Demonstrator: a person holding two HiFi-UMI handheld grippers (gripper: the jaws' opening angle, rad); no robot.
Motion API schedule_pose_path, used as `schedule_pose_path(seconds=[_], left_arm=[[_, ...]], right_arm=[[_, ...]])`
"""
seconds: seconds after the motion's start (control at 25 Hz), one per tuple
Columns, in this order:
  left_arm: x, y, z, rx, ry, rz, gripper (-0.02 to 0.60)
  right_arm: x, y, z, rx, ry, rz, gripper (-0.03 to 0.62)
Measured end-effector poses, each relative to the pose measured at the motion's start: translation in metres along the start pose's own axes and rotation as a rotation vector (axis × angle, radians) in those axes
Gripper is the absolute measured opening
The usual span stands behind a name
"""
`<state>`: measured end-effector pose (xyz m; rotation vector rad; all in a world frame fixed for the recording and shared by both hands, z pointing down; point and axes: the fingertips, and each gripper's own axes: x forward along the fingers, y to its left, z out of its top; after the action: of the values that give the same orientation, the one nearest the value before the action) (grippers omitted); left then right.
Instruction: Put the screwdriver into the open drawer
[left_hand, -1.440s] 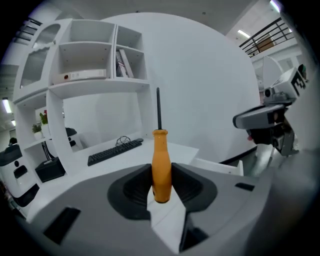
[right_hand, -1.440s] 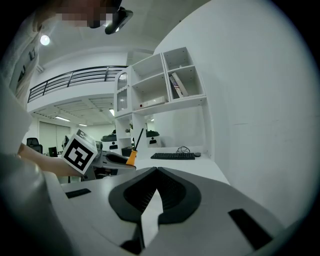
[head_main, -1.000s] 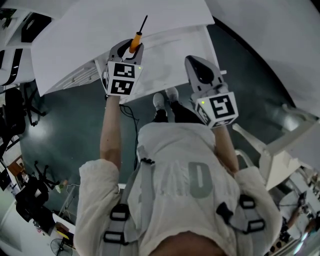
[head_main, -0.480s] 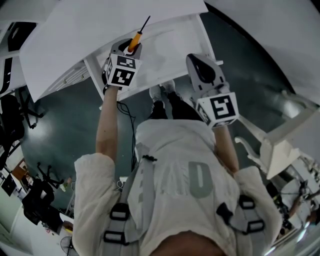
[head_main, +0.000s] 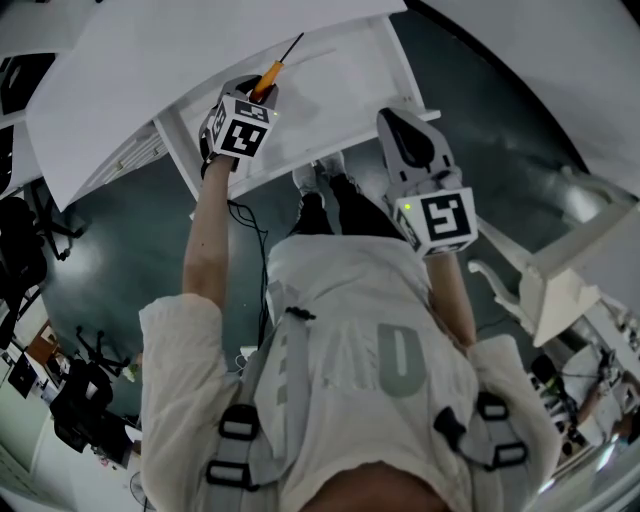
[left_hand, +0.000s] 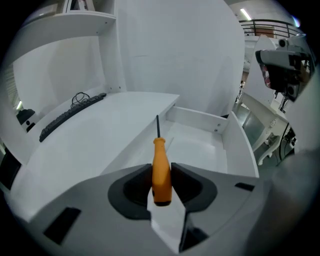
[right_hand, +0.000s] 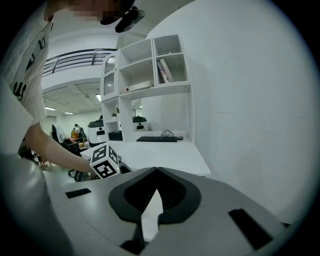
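1. Carrying the screwdriver (left_hand: 160, 157) in: the left gripper (head_main: 258, 95) has its jaws partway closed, clamped on the orange handle. The shaft points ahead and down toward the drawer (left_hand: 200, 150).
2. It's the approach step, I'd say. The screwdriver sits at upper centre of the head view, by the drawer's left side, not yet inside.
3. The next move calls for a shift toward frame right, a drop over the bare drawer floor, then letting the jaws part.
4. Watch the edges! The desk (left_hand: 90, 145) lip runs on the left and the drawer walls stand at back and right, so the tip could catch either.
5. The drawer looks empty and roomy. The right gripper (right_hand: 156, 170), jaws together on nothing, hangs well apart at the head view's right.
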<state>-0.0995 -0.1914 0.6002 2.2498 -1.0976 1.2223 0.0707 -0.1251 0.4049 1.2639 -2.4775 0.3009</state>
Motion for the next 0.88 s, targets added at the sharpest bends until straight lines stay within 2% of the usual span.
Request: schedule_pose_path(seconds=[0.32, 0.88], left_arm=[[0.025, -0.012, -0.019, 0.038, 0.057, -0.037, 0.118], [0.039, -0.021, -0.042, 0.003, 0.115, -0.073, 0.117]], right_arm=[[-0.003, -0.010, -0.005, 0.015, 0.029, -0.023, 0.005], [0.002, -0.001, -0.015, 0.005, 0.065, 0.006, 0.005]])
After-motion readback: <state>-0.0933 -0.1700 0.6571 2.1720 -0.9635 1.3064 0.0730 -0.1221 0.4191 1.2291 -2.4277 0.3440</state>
